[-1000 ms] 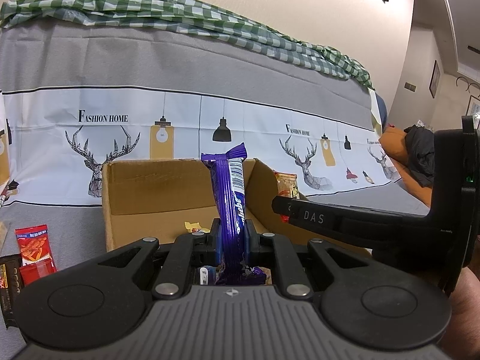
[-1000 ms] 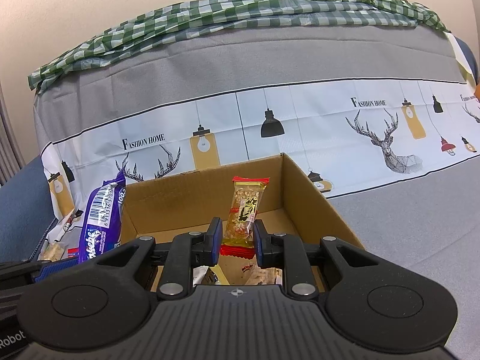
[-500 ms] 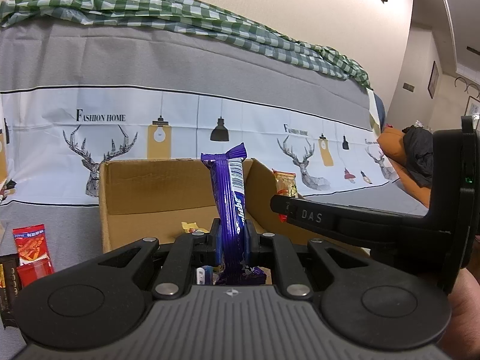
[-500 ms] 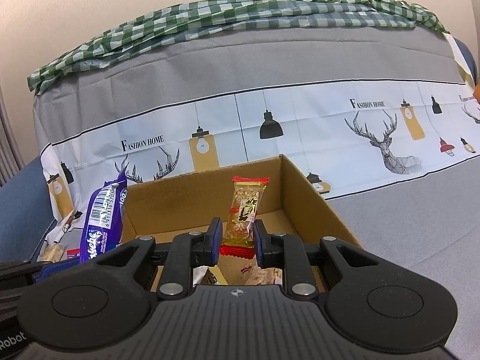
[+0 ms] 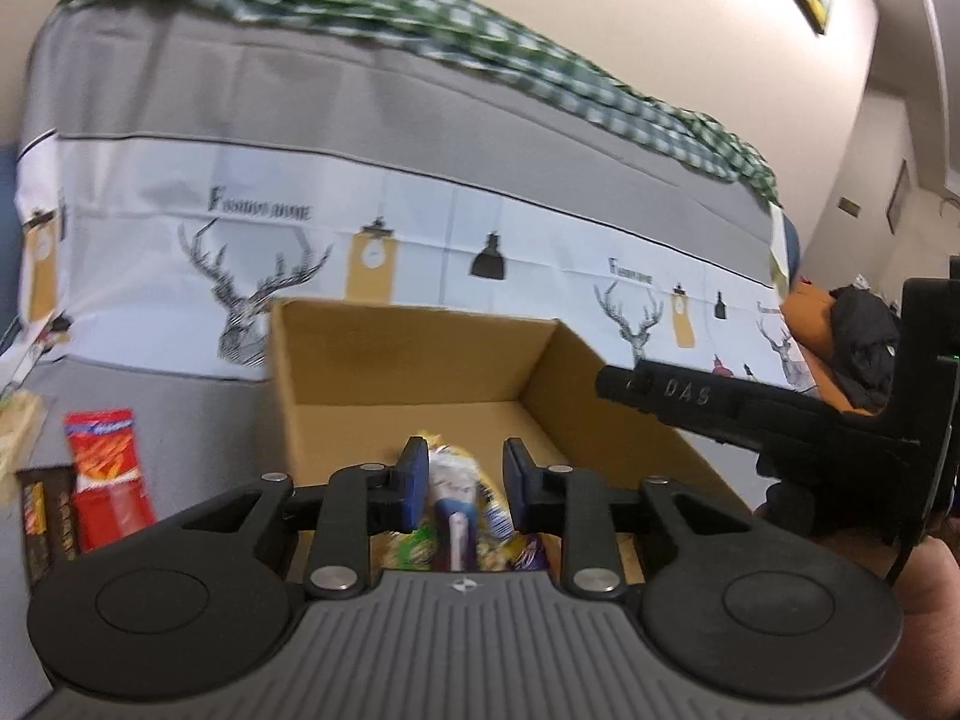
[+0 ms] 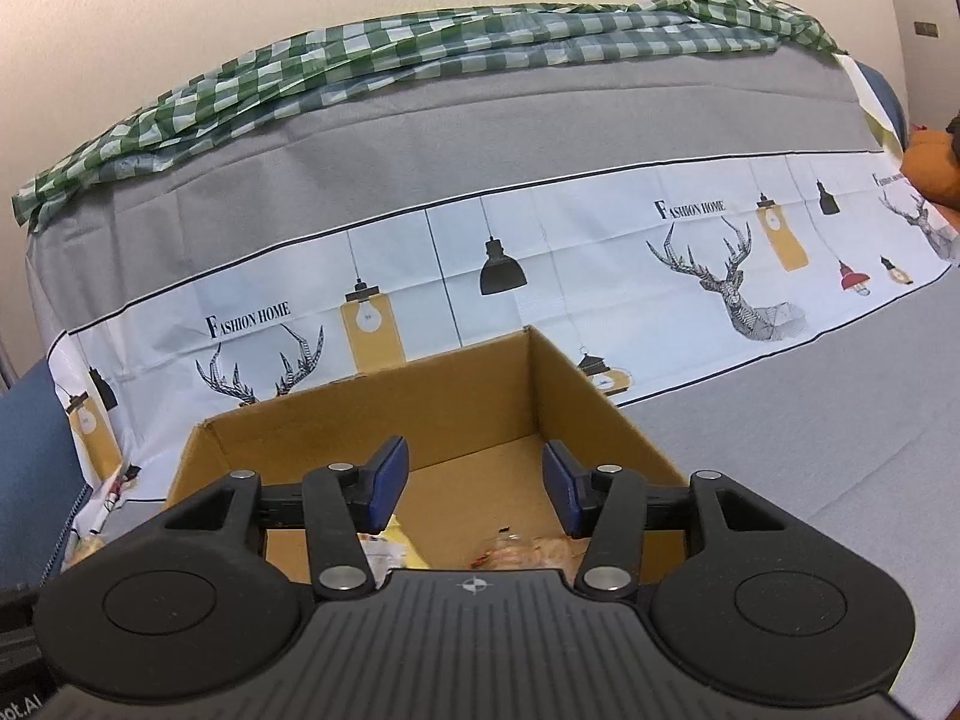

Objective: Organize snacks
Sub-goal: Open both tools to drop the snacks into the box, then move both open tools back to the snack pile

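Grey deer-print cloth (image 6: 600, 138) backs the cardboard box (image 6: 468, 384). Both my left tool (image 5: 465, 483) and right tool (image 6: 474, 480) hang spread, empty, over snacks (image 5: 456, 516) lying in it.

the cardboard box (image 6: 480, 420) is open-topped, its back half seemingly bare, with snack packets (image 5: 456, 516) crowding the near floor.

Beige wall (image 6: 240, 0), covered sofa (image 6: 540, 138)
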Demonstrator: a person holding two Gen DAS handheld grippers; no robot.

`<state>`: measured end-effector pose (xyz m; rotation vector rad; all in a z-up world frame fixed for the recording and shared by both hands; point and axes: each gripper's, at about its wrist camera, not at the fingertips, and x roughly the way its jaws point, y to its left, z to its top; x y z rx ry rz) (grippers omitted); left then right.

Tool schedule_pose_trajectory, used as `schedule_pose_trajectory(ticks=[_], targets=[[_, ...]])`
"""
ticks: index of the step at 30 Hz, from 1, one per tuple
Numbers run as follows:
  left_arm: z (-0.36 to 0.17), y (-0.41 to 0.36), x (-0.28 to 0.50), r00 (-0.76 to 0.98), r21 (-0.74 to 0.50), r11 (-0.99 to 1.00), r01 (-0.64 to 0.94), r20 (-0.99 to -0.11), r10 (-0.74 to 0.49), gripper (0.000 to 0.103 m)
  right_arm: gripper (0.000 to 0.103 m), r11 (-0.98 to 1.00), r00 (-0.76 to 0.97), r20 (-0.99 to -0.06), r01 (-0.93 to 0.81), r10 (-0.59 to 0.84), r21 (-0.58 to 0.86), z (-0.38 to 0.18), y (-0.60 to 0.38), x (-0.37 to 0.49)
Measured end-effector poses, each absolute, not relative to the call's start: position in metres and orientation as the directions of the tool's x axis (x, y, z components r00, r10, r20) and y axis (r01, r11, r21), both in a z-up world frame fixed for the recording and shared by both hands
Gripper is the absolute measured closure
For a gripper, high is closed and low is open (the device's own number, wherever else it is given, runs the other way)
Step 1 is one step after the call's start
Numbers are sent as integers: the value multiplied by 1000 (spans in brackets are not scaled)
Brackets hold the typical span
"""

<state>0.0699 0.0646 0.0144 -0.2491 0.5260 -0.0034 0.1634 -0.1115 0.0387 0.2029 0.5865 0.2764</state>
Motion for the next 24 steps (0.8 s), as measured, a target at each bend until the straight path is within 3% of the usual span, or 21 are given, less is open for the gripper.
schedule_pose_trajectory(ticks=[5,10,13,14,16,24], targets=[[25,98,45,821,-242,968,-72,-565,-80,73,51,931,801,-488,-229,346,283,44,-91,152],[42,160,31,799,-165,976,-141,-601,13,73,51,902,793,-444,-300,416,310,50,-58,130],[27,202,13,796,-220,947,-233,-603,56,73,64,865,767,-414,-370,490,338,53,-37,117],[15,215,7,775,-252,929,-271,-629,56,74,70,850,754,-404,-402,518,340,54,-28,111],[2,234,5,702,-254,898,-361,-707,82,80,72,825,727,-394,-458,562,331,54,-12,102],[-13,271,14,663,-332,810,-483,-744,90,80,71,731,560,-489,-616,669,294,36,69,76]])
